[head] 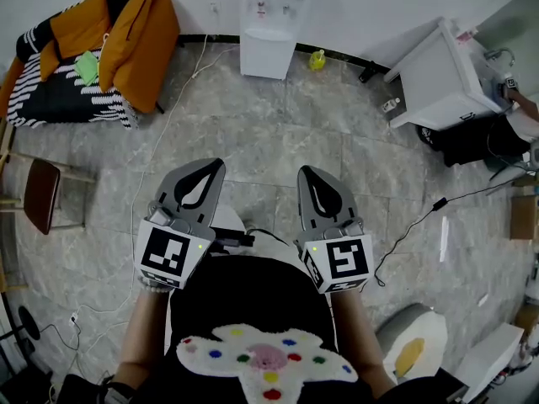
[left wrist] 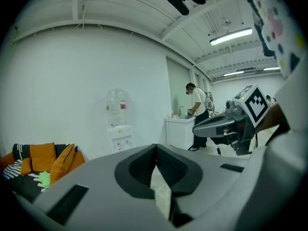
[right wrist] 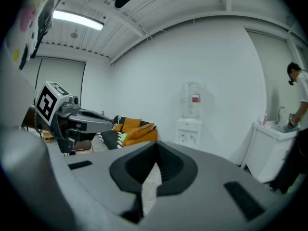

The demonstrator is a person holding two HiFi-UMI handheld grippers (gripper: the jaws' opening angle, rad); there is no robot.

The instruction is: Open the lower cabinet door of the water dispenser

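A white water dispenser (head: 271, 23) stands against the far wall, its lower cabinet door (head: 268, 55) closed. It appears far off as the dispenser (left wrist: 118, 124) in the left gripper view and the dispenser (right wrist: 189, 121) in the right gripper view, a clear bottle on top. My left gripper (head: 205, 173) and right gripper (head: 312, 179) are held side by side close to my body, well short of the dispenser. Both are shut with nothing between the jaws. The left gripper (left wrist: 155, 150) and right gripper (right wrist: 156, 149) point slightly down toward the floor.
A sofa (head: 84, 57) with orange cushions sits at the far left, a wooden chair (head: 38, 194) nearer. A white sink cabinet (head: 444, 78) stands at the right with a person (left wrist: 198, 110) beside it. Cables (head: 413, 225) trail over the stone floor; a small yellow-green bottle (head: 317, 59) is by the dispenser.
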